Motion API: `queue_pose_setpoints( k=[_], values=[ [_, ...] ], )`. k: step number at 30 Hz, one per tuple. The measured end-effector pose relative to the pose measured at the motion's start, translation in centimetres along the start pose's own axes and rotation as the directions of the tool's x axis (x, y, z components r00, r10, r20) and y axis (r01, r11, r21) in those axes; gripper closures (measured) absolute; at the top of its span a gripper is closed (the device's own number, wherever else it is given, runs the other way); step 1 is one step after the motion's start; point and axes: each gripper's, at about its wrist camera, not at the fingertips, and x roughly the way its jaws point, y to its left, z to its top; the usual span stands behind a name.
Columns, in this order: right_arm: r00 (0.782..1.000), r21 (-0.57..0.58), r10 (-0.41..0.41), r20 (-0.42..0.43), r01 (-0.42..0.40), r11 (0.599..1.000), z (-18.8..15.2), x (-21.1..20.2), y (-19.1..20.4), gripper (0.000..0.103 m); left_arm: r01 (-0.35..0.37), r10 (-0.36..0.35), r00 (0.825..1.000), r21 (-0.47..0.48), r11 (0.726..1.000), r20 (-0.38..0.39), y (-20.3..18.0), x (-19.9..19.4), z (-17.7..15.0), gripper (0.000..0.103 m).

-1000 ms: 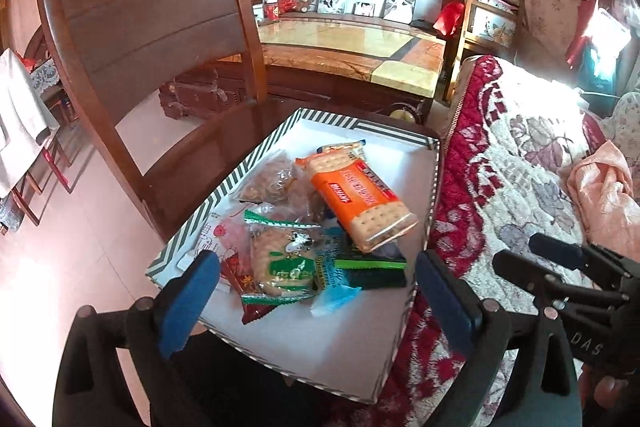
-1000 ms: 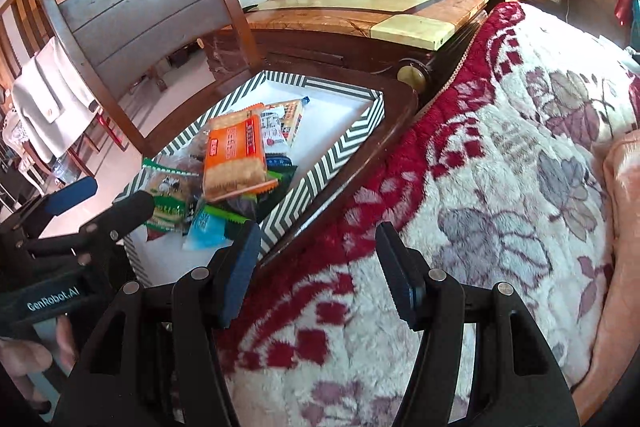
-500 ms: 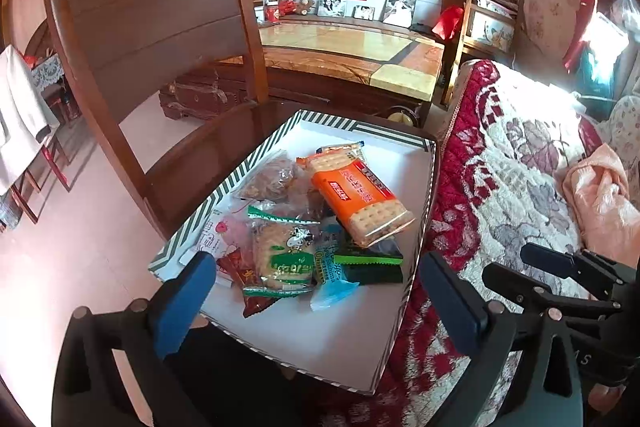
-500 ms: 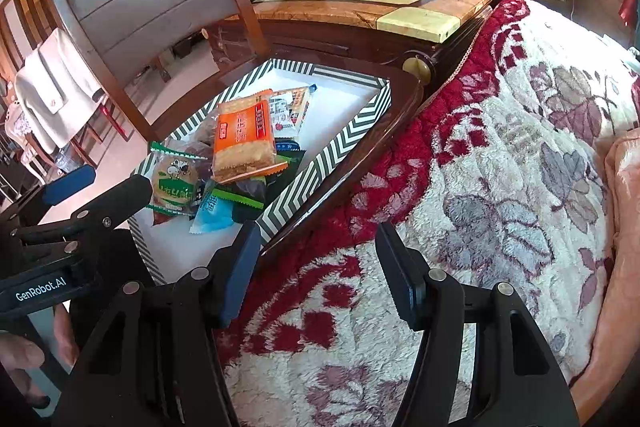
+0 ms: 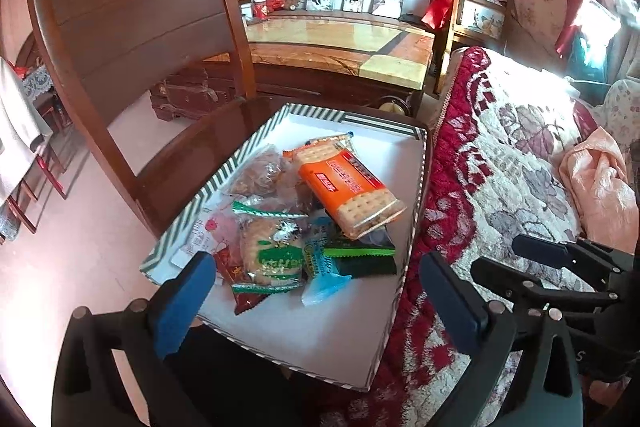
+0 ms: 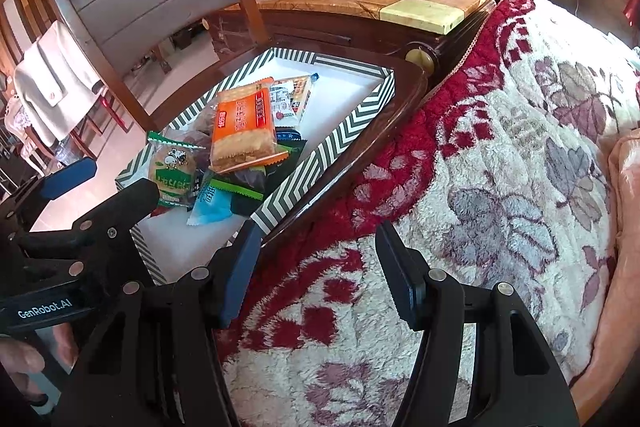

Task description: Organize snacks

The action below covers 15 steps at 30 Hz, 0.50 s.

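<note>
Snacks (image 5: 316, 215) piled in striped tray (image 5: 404, 311) at my twelve o'clock, both my jaws wide, empty, left gripper (image 5: 320, 291), right gripper (image 6: 316, 267) over blanket (image 6: 500, 187).

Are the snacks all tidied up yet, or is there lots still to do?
Done: nothing yet; the snacks, like the orange cracker pack and green cookie packet, lie piled in the striped tray. In hand: nothing; the left gripper and right gripper are open and empty. Left: all the sorting.

Both wrist views down over snack tray (image 5: 416, 183), near.
</note>
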Motion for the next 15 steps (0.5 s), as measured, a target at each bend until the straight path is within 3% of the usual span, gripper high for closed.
queue_pose_setpoints(
  k=[5, 15],
  values=[
    [1.0, 0.0, 0.001, 0.001, -0.001, 1.0, 0.01, 0.04, 0.03, 0.043, 0.029, -0.029, 1.0, 0.006, 1.0, 0.006, -0.08, -0.04, -0.09, 0.0],
    [1.0, 0.002, 0.002, -0.004, -0.002, 1.0, -0.01, 0.02, -0.32, 0.043, -0.008, 0.006, 0.998, 0.04, 0.999, 0.055, -0.46, -0.5, -0.13, 0.0]
  ],
)
